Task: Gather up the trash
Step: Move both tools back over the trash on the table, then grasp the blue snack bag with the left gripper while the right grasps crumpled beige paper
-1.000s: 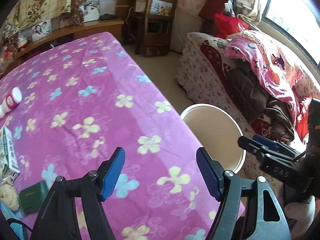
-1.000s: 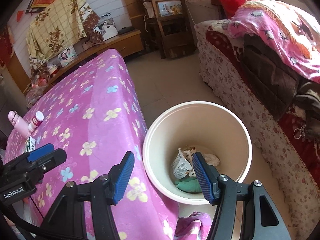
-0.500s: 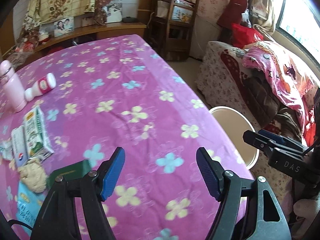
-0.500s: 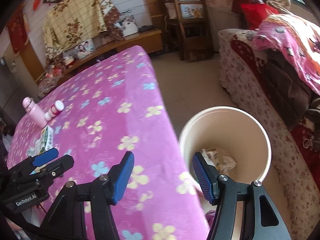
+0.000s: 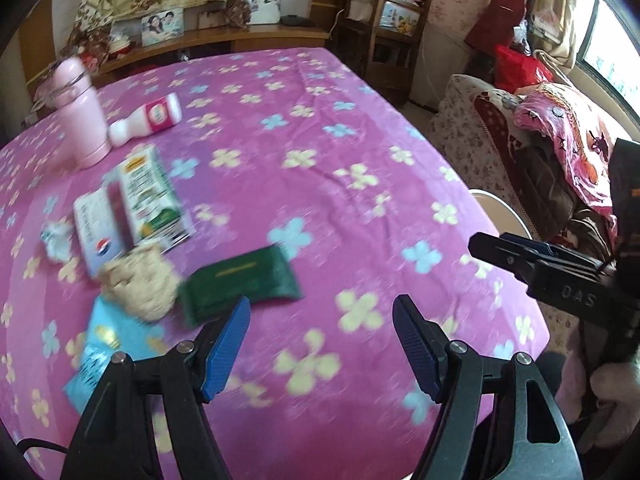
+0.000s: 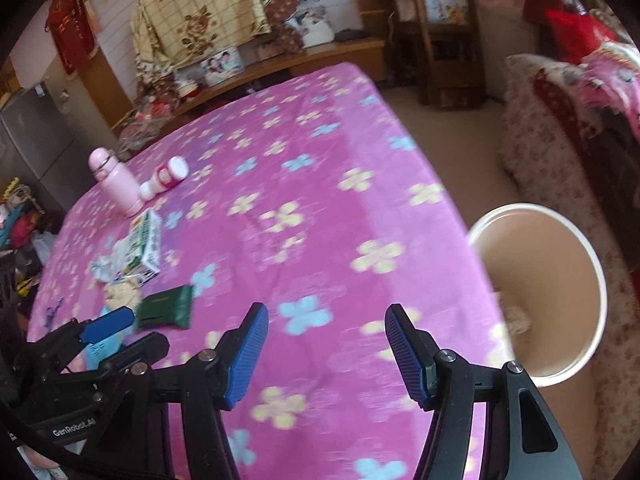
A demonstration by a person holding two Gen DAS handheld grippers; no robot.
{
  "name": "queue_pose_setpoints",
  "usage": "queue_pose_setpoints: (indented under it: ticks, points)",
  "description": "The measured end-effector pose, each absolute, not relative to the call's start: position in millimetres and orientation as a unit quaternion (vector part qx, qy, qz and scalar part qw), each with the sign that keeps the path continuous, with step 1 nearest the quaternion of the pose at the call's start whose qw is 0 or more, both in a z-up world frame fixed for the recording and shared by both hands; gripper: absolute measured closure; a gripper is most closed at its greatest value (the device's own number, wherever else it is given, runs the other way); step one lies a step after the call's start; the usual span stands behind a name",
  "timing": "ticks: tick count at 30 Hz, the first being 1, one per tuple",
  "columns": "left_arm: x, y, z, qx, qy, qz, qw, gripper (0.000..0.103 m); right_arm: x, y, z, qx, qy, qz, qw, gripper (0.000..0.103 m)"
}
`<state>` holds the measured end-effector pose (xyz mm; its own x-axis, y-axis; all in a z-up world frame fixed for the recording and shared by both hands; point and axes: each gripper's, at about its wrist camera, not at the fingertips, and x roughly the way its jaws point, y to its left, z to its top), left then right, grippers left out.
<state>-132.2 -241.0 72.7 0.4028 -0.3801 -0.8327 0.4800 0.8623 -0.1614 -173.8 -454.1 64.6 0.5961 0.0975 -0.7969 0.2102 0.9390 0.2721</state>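
Left wrist view: the left gripper (image 5: 322, 322) hangs over the pink flowered tablecloth (image 5: 320, 152) with its blue-padded jaws spread apart and nothing between them. Landmark is the dark green flat packet (image 5: 240, 280), which lies just beyond the left blue pad. Touching the packet's left end is a crumpled beige wad (image 5: 138, 284), and a light blue wrapper (image 5: 106, 344) sits just nearer the camera than that. Behind the wad lies a green-and-white carton (image 5: 150, 196) beside a white flat pack (image 5: 98, 232), then a tipped white bottle with a pink label (image 5: 150, 118) and an upright pink flask (image 5: 82, 120) farther back. Well right of the packet, the cream round bin (image 5: 502, 210) peeks past the table edge, with the right gripper (image 5: 532, 258) above it.

Right wrist view: the right gripper's jaws are also apart and empty over the cloth. The green packet is off to the left, the bin is far right on the floor, holding some crumpled paper (image 6: 516, 316).
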Motion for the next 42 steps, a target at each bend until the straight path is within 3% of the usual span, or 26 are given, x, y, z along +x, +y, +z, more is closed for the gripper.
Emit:
queue_pose_setpoints:
  ticks: [13,20,36,38,42]
  points:
    - [-133,-124,47,0.093,0.505,-0.205,0.833,0.027,-141,-377,50,0.140,0.478,0.046,0.866,0.038]
    - [-131,-109,44,0.112,0.478,-0.186,0.851,0.027,-126,-346,43,0.128,0.494,0.080,0.856,0.038]
    - [-114,-90,20,0.117,0.507,-0.190,0.832,0.027,-98,-286,47,0.107,0.494,0.136,0.852,0.038]
    - [-110,-83,23,0.100,0.506,-0.174,0.839,0.038,-93,-277,48,0.104,0.493,0.146,0.851,0.038]
    - [-107,-64,37,0.082,0.491,-0.126,0.858,0.048,-83,-255,48,0.093,0.493,0.164,0.849,0.038]
